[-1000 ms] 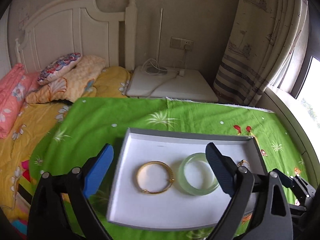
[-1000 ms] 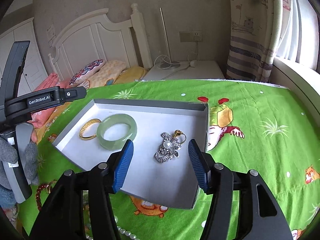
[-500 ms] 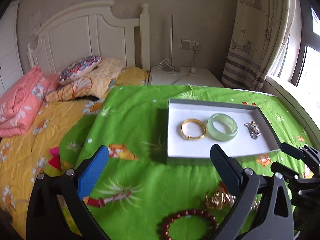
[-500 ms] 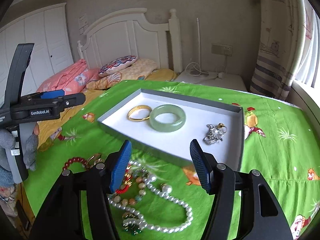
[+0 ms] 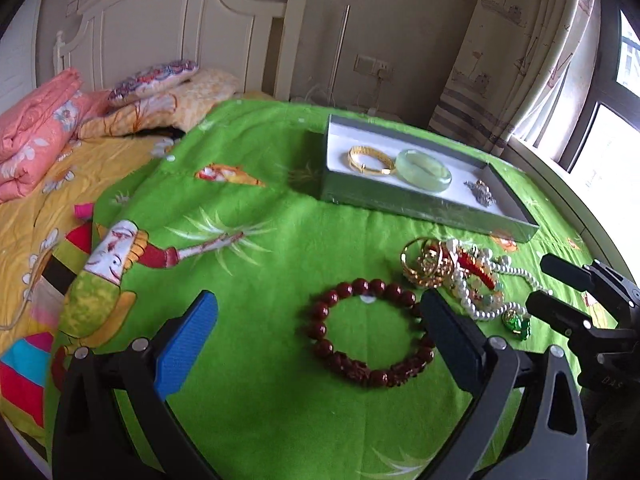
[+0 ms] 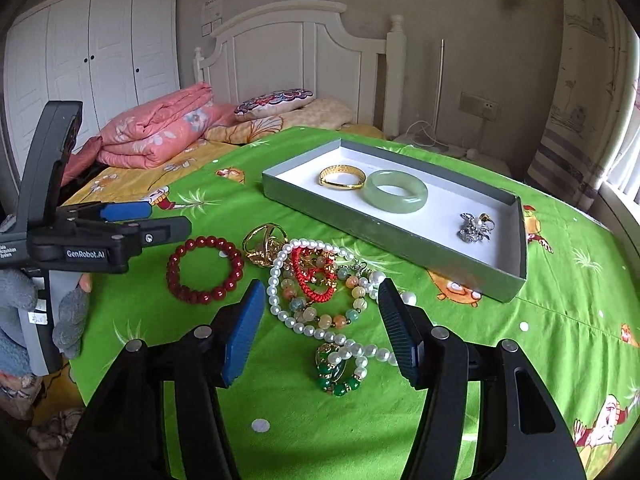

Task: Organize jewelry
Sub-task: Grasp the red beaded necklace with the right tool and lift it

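A grey tray (image 6: 400, 240) (image 5: 400, 200) on the green blanket holds a gold bangle (image 6: 342, 177) (image 5: 370, 160), a jade bangle (image 6: 395, 191) (image 5: 425, 165) and a silver brooch (image 6: 474, 227) (image 5: 480, 192). In front of it lie a dark red bead bracelet (image 6: 205, 269) (image 5: 366, 332), a gold piece (image 6: 266, 244) (image 5: 428, 264), a red cord bracelet (image 6: 314, 270), a pearl necklace (image 6: 320, 332) (image 5: 484, 304) and a green pendant (image 6: 334, 370) (image 5: 516, 322). My left gripper (image 5: 320, 332) is open over the red bead bracelet. My right gripper (image 6: 322, 320) is open above the tangled pile.
The green cartoon blanket (image 6: 560, 320) covers the bed. Pink folded quilt (image 6: 160, 132) and pillows (image 6: 276, 100) lie by the white headboard (image 6: 304, 52). A white nightstand (image 6: 452, 150) and curtains (image 6: 580, 120) stand at the right, a wardrobe (image 6: 92, 52) at the left.
Both grippers have pulled back from the tray toward the near edge of the bed. The loose jewelry pile has come into view under them. Both stay open and empty.
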A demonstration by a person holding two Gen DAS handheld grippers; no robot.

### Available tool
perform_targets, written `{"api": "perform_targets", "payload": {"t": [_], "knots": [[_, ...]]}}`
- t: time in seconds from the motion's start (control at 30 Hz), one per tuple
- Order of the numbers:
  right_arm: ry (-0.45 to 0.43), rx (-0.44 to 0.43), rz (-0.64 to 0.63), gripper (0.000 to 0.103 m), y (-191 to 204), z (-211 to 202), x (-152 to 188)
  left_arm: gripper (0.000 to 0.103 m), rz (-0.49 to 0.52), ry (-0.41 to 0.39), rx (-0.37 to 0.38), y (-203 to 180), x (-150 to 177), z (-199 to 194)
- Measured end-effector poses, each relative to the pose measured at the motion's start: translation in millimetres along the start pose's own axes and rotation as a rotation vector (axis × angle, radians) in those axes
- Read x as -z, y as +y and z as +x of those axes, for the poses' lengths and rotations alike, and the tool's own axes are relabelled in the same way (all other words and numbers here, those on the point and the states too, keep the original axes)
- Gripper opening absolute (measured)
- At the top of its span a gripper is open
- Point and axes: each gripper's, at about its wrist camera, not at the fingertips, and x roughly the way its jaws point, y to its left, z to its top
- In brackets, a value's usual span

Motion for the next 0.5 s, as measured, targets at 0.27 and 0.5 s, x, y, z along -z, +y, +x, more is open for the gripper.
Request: {"api": "perform_targets", "payload": {"t": [0.27,0.5], "knots": [[0.075,0.032,-0.025,0.043,6.4,16.8,-1.1,0.1,-0.029,-0.008,0.041,4.1,-2.6,3.3],[0.147,0.088,-0.08,0.032,14.9,41.4,-10.7,0.1,-0.022,-0.003,0.045,2.2,-2.9,3.5]]}}
